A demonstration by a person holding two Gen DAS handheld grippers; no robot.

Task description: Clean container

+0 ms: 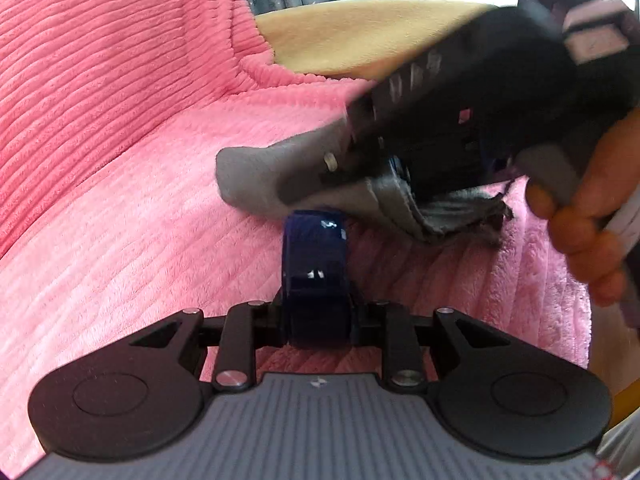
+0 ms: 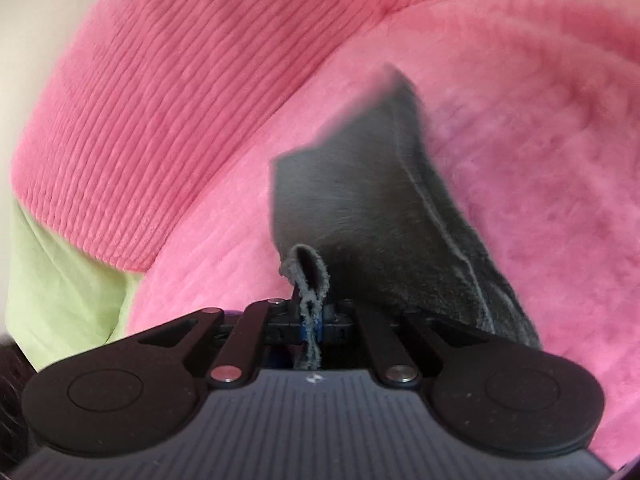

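Left wrist view, left claw (image 1: 316,280): clamped on a dark blue glossy container (image 1: 314,248), which stands out toward 12 o'clock from the jaws, above a pink ribbed blanket (image 1: 120,200).
Left wrist view, right claw (image 1: 256,184): comes in from 2 o'clock, carried by a hand (image 1: 580,216); its grey tip and a trailing grey cloth (image 1: 440,212) sit just at the container's far end. Whether cloth meets container there I cannot tell; the picture is blurred.
Right wrist view, right claw (image 2: 312,320): pinched together on a frayed edge of the grey cloth (image 2: 380,208), which fans out toward 1 o'clock over the pink blanket (image 2: 520,160). The container is not visible here.
Step in hand: wiping, I judge.
Doing it well: keep the container gripped firmly, press the cloth's broad face against it and draw it around the surface; avoid tugging the pinched edge loose.
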